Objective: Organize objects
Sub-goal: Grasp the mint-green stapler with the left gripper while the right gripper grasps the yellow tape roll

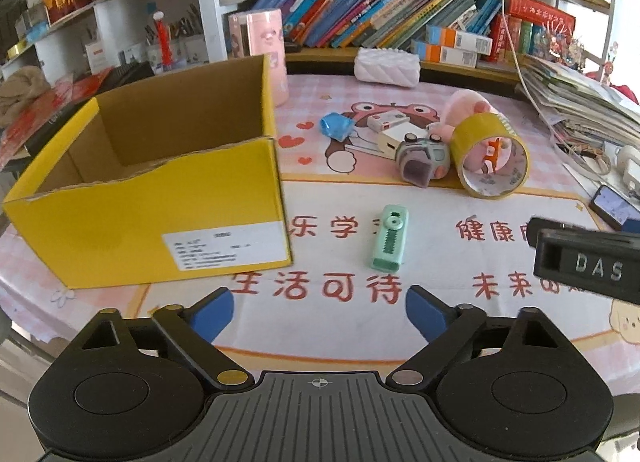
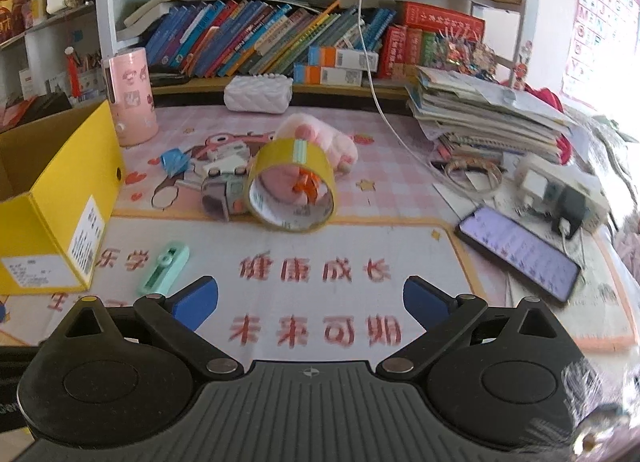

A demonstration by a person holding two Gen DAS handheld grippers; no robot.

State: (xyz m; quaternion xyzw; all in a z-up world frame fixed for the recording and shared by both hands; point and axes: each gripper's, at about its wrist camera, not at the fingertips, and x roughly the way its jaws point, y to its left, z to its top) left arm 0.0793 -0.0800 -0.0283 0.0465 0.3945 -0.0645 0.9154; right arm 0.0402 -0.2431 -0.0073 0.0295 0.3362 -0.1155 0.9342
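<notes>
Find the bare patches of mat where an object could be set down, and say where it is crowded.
Bare mat lies between the green corrector and the tape roll, and before both open grippers, left and right. Crowded: the toy cluster behind the tape, and the phone and charger corner. The yellow box looks empty.

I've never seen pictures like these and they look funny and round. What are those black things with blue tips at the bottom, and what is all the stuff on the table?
A person holds a grabbing tool in each hand, and each tool carries a camera looking along its two blue fingers. One picture comes from the left gripper, the other from the right gripper. The lens bends everything round. Both grippers are open and hold nothing.

On the pink table mat stands an open yellow box that looks empty. Beside it lies a mint green correction tape. Further back are a yellow tape roll, a pink plush toy, a small grey toy camera and a blue wrapped thing. A phone lies to the right.
</notes>
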